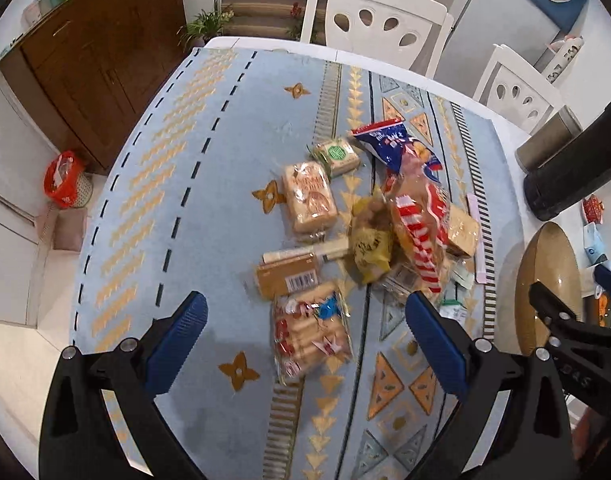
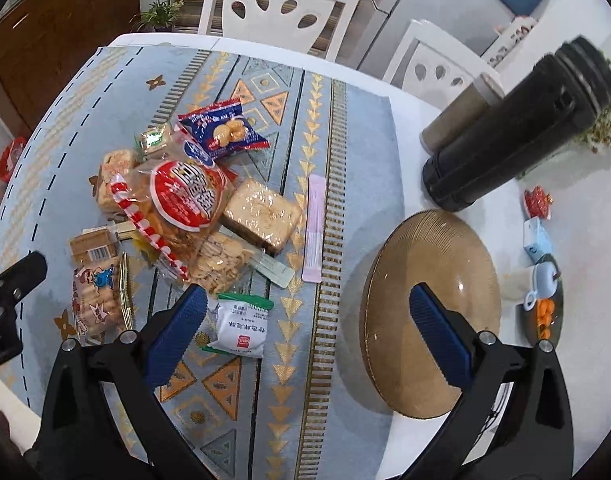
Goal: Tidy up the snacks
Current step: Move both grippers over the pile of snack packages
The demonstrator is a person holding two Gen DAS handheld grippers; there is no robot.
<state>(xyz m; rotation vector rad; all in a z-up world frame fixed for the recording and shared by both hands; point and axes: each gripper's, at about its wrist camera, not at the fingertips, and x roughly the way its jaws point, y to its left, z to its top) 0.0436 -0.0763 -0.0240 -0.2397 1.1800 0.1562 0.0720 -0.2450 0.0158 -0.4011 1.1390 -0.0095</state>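
Clearly at the very start: nothing gathered yet, nothing held. Left gripper [image 1: 305, 332] spread wide, hovering over a clear pack of small rolls [image 1: 311, 334] at the near edge of the snack heap. Right gripper [image 2: 307, 318] likewise wide apart and empty, hanging between a white packet with green trim [image 2: 239, 328] and a brown glass plate [image 2: 429, 308]. Heap piled loosely on the patterned tablecloth [image 2: 345, 140]: big red-and-white bag of crackers [image 2: 177, 204] on top, blue pouch [image 2: 221, 130] behind, wrapped toast slice [image 2: 261, 214] and pink stick packet [image 2: 315, 226] to the side. Plate bare, just right of the cloth's edge, likely the place to put things. Next: pick an outlying item, probably the white packet or the rolls, lower straight onto it, close gently so nothing crushes, then carry across to the plate without snagging the heap.
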